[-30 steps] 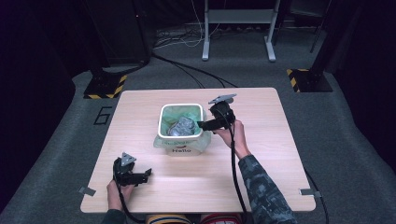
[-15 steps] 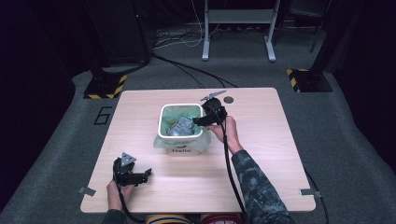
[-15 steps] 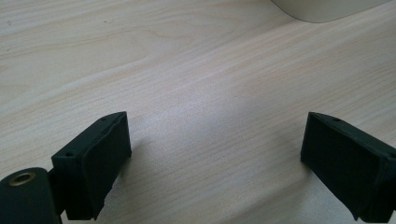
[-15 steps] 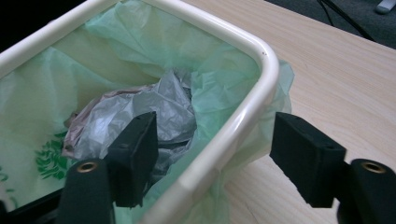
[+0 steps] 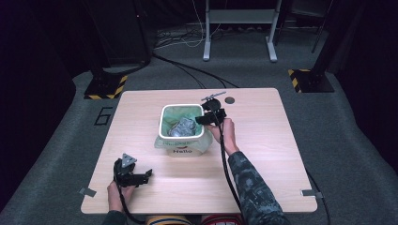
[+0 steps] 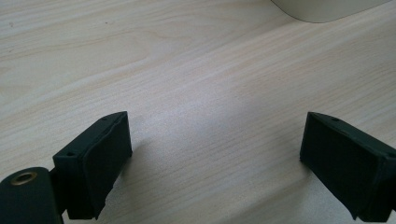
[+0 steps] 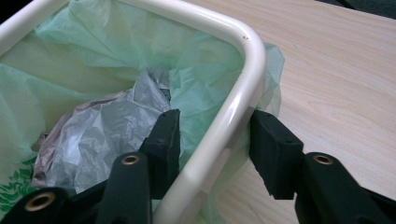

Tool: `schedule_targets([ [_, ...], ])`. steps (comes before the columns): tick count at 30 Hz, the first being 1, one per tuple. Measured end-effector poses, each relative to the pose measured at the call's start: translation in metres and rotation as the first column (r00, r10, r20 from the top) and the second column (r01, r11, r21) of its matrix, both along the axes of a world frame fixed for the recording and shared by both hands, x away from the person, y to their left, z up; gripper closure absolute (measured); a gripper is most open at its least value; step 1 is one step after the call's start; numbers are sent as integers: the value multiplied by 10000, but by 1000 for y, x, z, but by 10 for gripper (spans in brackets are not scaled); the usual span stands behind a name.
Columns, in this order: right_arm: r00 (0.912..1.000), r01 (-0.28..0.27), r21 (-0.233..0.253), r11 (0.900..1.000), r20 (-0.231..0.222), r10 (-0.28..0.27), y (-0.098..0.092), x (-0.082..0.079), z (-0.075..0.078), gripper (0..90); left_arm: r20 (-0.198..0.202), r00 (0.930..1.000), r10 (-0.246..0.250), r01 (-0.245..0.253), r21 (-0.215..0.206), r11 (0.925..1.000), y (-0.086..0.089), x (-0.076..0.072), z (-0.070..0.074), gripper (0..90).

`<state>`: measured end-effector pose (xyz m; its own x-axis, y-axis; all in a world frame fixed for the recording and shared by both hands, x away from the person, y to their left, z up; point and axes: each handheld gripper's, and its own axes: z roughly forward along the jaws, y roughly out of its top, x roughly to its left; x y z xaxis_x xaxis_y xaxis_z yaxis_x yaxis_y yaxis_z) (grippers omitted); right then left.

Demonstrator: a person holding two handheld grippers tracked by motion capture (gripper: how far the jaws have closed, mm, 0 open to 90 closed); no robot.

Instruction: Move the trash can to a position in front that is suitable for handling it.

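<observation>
A person's right gripper [image 7: 212,135] straddles the right rim of a small white waste bin [image 5: 162,123] near the middle of a light wooden table [image 5: 263,154], one jaw inside against the green bin liner [image 7: 93,56], the other outside, not yet clamped. Crumpled grey plastic [image 7: 107,135] lies in the bin. The left gripper [image 6: 215,154] rests wide apart on bare tabletop near the front-left corner.

Probably a lab: taped table [image 5: 263,154] on grey carpet [image 5: 356,140], hazard-striped stand bases [image 5: 307,79].
</observation>
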<state>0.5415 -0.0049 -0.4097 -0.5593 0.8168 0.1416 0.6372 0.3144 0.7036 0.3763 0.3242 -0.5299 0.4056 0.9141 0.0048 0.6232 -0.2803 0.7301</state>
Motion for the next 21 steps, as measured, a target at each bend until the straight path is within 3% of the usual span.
schedule_targets([
  [6,9993,328,-36,9995,178,-327,-1,-3,0,607,-20,10000,-39,39,-11,10000,0,0,0,86],
  [21,9909,1309,636,9893,227,-1326,-24,-10,-4,656,-25,10000,-46,46,-2,10000,1,0,0,85],
])
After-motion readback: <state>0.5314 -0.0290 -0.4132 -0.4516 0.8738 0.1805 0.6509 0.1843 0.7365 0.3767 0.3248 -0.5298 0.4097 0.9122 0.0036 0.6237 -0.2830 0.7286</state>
